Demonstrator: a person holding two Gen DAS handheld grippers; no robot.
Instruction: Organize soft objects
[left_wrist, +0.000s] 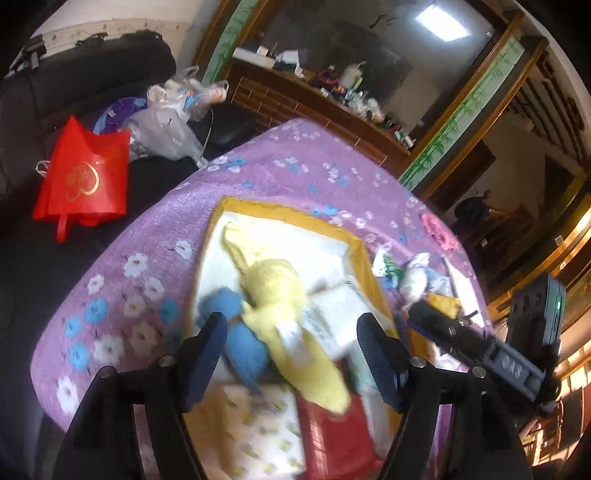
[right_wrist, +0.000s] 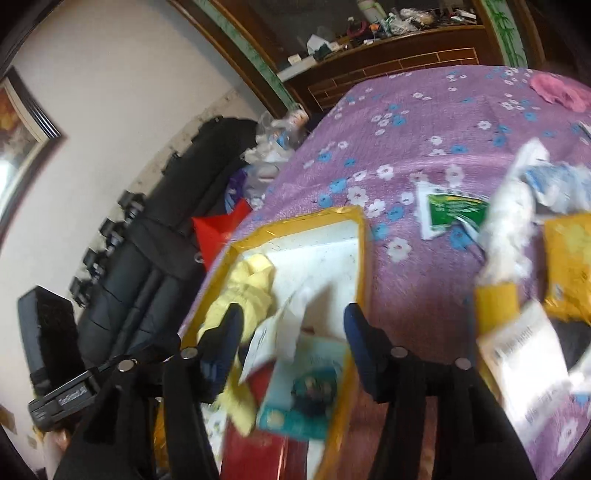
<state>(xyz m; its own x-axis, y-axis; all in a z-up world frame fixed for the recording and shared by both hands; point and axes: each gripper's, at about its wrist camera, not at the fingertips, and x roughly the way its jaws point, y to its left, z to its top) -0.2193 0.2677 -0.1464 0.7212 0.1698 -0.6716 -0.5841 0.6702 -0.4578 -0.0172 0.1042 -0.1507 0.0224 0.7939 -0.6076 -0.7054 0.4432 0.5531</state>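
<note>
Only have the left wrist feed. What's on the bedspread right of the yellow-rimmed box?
Observer: A green-and-white packet lies flat just right of the box, clear of its rim.
Operator: More yellow stuff out there?
Observer: Yes, a yellow pack near the right edge, outside the box.
Operator: Right gripper's jaws?
Observer: The right gripper is open over the box, nothing pinched; a teal-covered packet lies below it.

Red gift bag (left_wrist: 83, 177) and white plastic bags (left_wrist: 168, 122) on black sofa (left_wrist: 92, 74) beyond the bed's far-left edge; cluttered wooden shelf (left_wrist: 314, 99) behind.
</note>
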